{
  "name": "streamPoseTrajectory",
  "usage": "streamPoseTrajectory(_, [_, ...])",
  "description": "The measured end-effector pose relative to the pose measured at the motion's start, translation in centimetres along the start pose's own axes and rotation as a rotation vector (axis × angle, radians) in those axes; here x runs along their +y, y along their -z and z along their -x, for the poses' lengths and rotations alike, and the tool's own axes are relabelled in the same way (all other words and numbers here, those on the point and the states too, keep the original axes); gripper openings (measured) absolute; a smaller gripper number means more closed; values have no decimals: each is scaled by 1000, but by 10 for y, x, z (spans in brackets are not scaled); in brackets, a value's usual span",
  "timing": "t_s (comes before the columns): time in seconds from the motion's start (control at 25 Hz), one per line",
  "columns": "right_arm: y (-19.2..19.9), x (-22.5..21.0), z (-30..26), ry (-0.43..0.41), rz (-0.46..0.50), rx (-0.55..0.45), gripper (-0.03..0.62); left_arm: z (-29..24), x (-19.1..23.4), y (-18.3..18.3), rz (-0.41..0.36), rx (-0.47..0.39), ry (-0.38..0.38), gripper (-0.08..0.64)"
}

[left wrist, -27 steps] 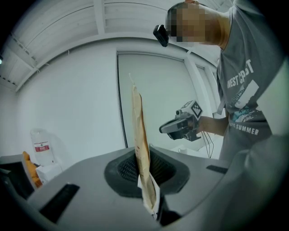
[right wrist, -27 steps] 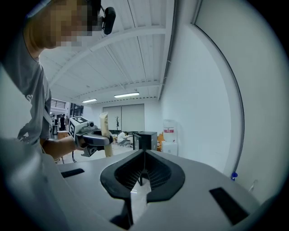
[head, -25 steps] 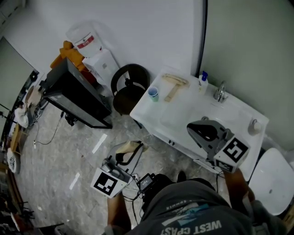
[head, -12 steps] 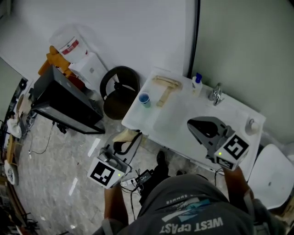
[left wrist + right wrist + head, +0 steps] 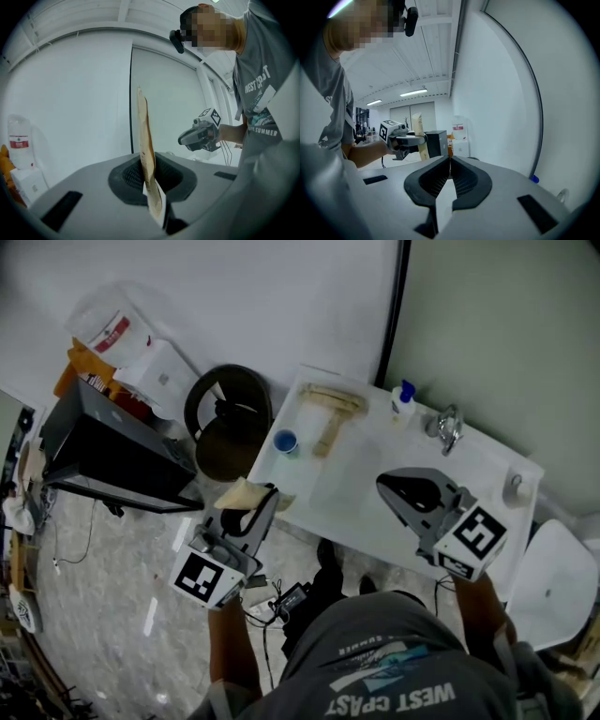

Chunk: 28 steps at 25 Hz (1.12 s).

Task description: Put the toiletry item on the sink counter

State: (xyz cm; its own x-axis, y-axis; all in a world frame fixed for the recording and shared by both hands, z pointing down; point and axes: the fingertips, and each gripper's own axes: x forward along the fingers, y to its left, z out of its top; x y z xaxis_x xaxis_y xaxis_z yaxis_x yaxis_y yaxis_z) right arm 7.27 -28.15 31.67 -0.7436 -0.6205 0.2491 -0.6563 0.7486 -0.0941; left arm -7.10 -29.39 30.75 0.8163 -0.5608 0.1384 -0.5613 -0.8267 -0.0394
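A flat tan packet (image 5: 240, 494) stands upright in my left gripper (image 5: 247, 514), which is shut on its lower end, just off the left front corner of the white sink counter (image 5: 354, 476). In the left gripper view the packet (image 5: 146, 157) shows edge-on between the closed jaws of the left gripper (image 5: 151, 188). My right gripper (image 5: 405, 489) hangs over the counter's front right part, shut and empty. In the right gripper view the jaws of the right gripper (image 5: 449, 171) meet, and the packet (image 5: 417, 130) shows far off to the left.
On the counter lie a blue cup (image 5: 285, 441), a wooden-handled item (image 5: 330, 414), a blue-capped bottle (image 5: 403, 401) and a faucet (image 5: 448, 427). A round black bin (image 5: 229, 424) and a black box (image 5: 103, 452) stand on the floor at left. A white toilet lid (image 5: 555, 596) is at right.
My left gripper has carried the packet up and forward, from low over the floor to beside the counter's left corner. The right gripper has stayed over the counter.
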Motion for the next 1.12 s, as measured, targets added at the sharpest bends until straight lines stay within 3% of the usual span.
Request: streamPoseTrajectory(1.12, [59, -63, -102, 28, -119, 152, 32, -94, 141, 89, 145, -33, -13, 23])
